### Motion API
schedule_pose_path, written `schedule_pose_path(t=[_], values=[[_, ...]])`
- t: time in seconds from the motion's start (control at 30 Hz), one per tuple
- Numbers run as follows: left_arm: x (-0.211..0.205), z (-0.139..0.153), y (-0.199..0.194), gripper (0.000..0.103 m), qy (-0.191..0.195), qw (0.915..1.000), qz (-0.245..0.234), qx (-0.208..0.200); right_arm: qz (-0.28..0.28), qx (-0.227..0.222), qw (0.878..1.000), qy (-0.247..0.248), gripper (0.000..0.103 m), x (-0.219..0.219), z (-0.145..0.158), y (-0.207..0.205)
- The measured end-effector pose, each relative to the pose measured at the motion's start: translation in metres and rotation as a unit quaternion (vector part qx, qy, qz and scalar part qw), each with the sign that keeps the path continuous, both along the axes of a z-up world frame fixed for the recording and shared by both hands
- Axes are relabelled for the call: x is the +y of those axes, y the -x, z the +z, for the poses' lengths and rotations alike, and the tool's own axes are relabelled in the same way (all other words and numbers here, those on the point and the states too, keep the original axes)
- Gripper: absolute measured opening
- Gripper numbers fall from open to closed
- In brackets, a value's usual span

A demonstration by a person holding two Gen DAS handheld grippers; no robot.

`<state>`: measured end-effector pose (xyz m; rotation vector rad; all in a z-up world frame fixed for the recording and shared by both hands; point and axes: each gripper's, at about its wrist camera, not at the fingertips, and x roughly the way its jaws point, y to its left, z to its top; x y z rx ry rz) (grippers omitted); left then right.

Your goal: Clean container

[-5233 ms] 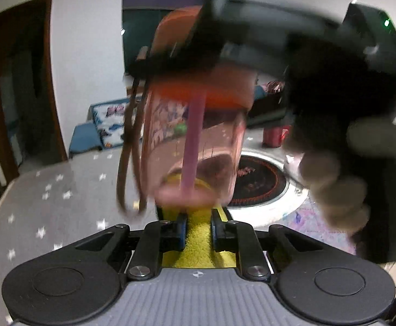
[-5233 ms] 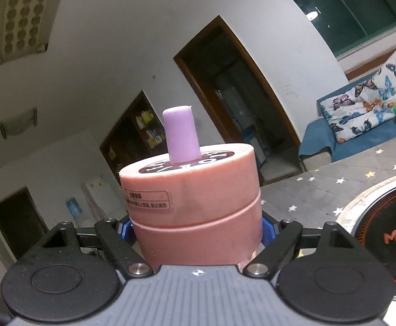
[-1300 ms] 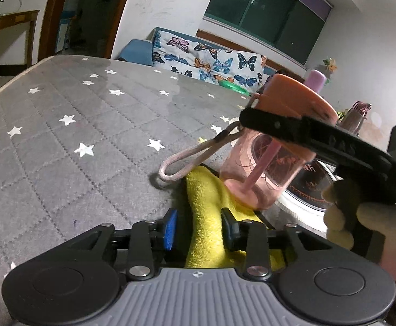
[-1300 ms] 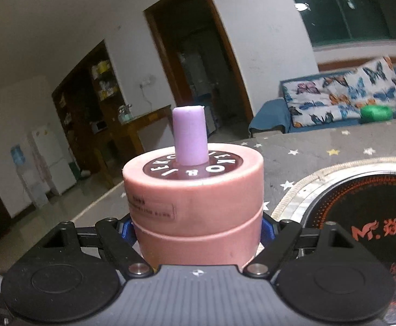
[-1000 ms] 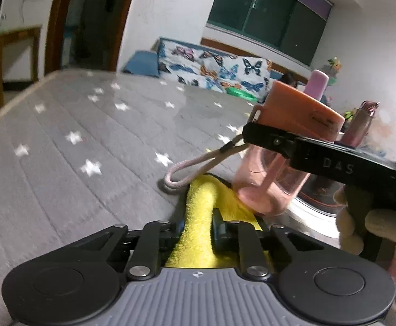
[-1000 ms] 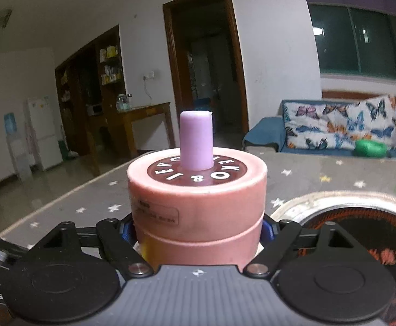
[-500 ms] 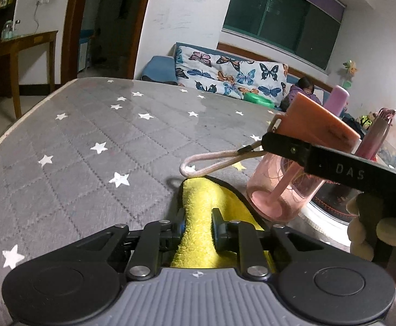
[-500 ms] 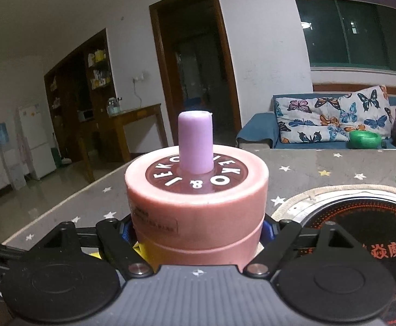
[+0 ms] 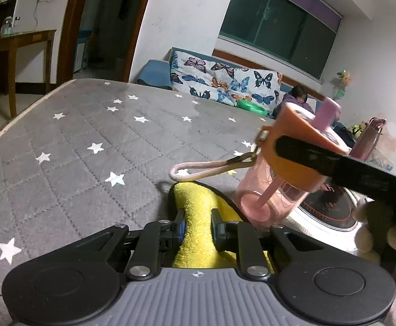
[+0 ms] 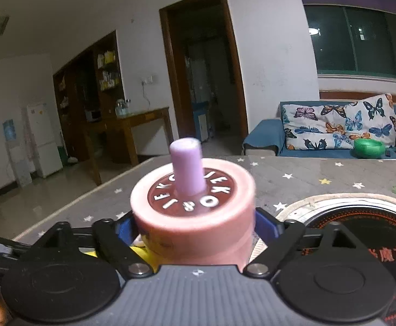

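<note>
Right hand-held gripper (image 10: 195, 231) opening around the pink plastic lidded straw cup (image 10: 195, 212), left hand-held gripper (image 9: 196, 222) clamping the yellow fluffy cloth (image 9: 198, 212): set-down step, next retreat clear.

Surface: I work over a grey quilted tabletop (image 9: 94, 135) with white stars.
Cloth: my yellow cloth (image 9: 198, 209) lies on it.
Cup: pink cup (image 9: 268, 198), tilted, its base at the cloth.
Cooker: round induction plate (image 9: 330, 212) beside it.
</note>
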<state>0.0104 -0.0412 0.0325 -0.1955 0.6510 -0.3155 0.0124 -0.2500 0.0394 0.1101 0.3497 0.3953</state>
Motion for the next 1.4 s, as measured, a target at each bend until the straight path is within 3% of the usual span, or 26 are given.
schedule_pose_path(t=[0.27, 0.57, 0.67, 1.2, 1.33, 1.4], values=[[0.004, 0.013, 0.014, 0.019, 0.052, 0.9985, -0.008, -0.015, -0.013, -0.006, 0.999, -0.037, 0.091, -0.030, 0.000, 0.022], [-0.003, 0.056, 0.027, 0.019, 0.110, 0.9881, -0.031, -0.103, -0.033, 0.006, 0.993, -0.117, 0.091, -0.065, -0.006, 0.029], [-0.011, 0.053, 0.022, 0.019, 0.121, 0.9846, -0.041, -0.119, -0.041, 0.017, 0.990, -0.130, 0.091, -0.073, -0.015, 0.028], [-0.029, 0.002, -0.002, 0.019, 0.077, 0.9940, -0.060, -0.049, -0.047, 0.046, 0.989, -0.136, 0.091, -0.080, -0.037, 0.024], [-0.029, -0.011, -0.009, 0.019, 0.039, 0.9982, -0.042, -0.018, -0.038, 0.044, 0.990, -0.125, 0.091, -0.073, -0.035, 0.024], [-0.025, -0.013, -0.010, 0.019, 0.041, 0.9986, -0.033, -0.010, -0.031, 0.033, 0.992, -0.114, 0.091, -0.068, -0.028, 0.023]])
